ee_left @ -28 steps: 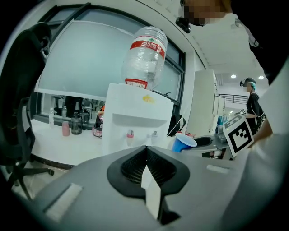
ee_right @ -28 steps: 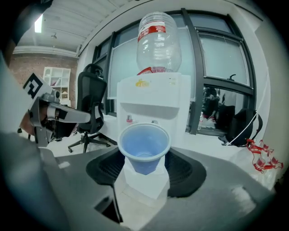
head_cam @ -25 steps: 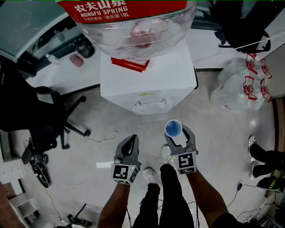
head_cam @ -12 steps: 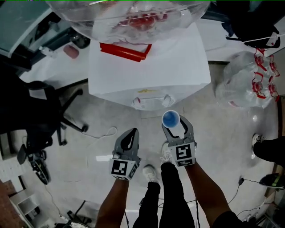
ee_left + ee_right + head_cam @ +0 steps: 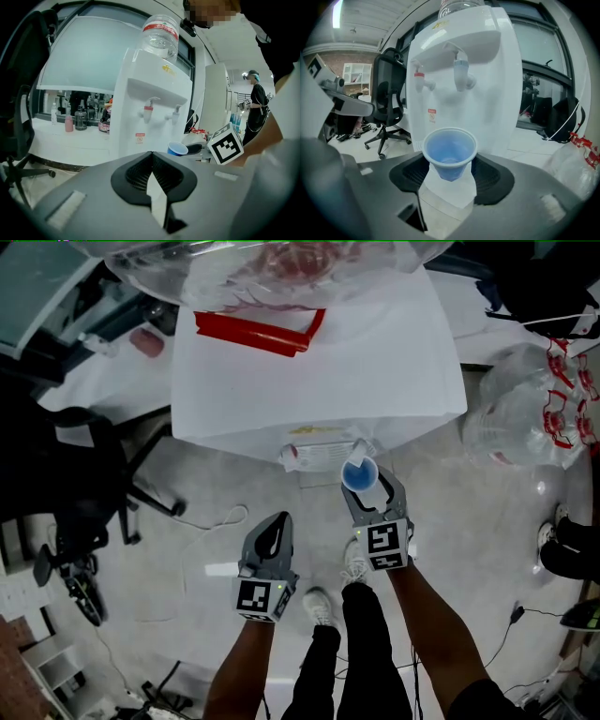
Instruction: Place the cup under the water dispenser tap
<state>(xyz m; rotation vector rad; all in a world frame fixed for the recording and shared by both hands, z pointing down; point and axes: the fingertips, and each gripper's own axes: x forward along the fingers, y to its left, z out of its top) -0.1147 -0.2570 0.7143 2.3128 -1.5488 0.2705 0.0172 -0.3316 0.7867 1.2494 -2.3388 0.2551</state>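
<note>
– Right claw (image 5: 371, 493): holding what, and what changed?
– Clamped on the blue cup (image 5: 450, 152), jaws fairly wide round its body, cup upright and empty. Since a second ago you've lowered it and pushed it in. It was well short of the water dispenser (image 5: 319, 371); now it sits at the front face, near the blue tap (image 5: 461, 75).
– Under the tap yet?
– Not quite, I'd say. Approach is nearly done, but you need to go a bit further in. Left claw (image 5: 151, 164) is pinched together, empty, hanging back.
</note>
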